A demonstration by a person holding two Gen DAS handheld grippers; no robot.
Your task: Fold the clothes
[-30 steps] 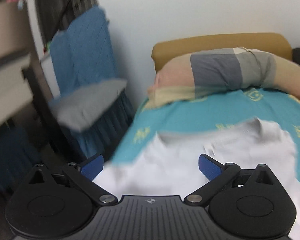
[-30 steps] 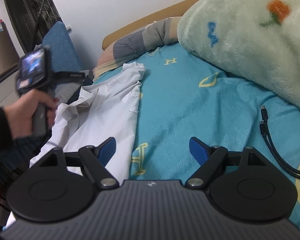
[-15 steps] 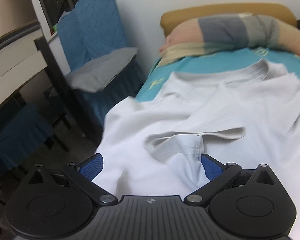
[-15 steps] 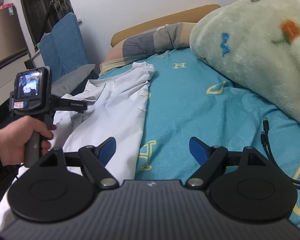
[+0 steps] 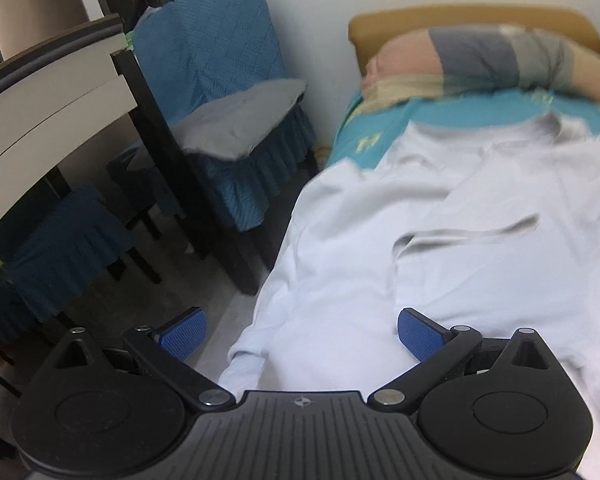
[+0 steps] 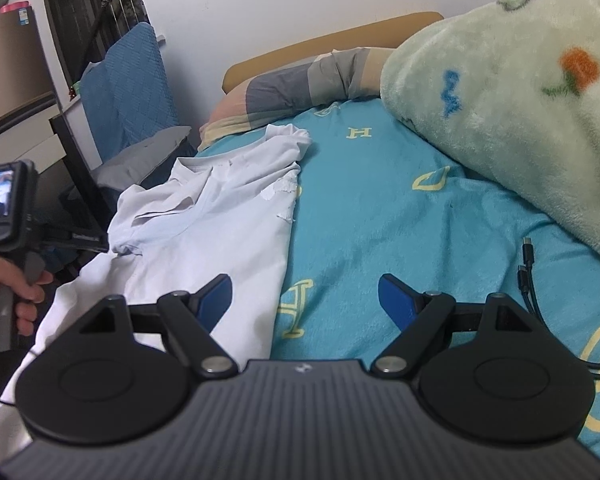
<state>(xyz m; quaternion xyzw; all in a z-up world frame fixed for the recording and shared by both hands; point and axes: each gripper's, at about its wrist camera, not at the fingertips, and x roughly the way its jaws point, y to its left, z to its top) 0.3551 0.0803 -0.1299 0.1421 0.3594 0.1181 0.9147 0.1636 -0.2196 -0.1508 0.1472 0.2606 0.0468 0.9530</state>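
Shirt (image 5: 440, 248) under open left tool (image 5: 302, 332)

Left tongs (image 5: 300, 330) (spread wide) above white shirt (image 5: 440, 248).

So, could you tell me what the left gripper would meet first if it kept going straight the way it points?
Most likely the white shirt, which lies directly ahead of the open left gripper on the bed's edge; depth is unclear.
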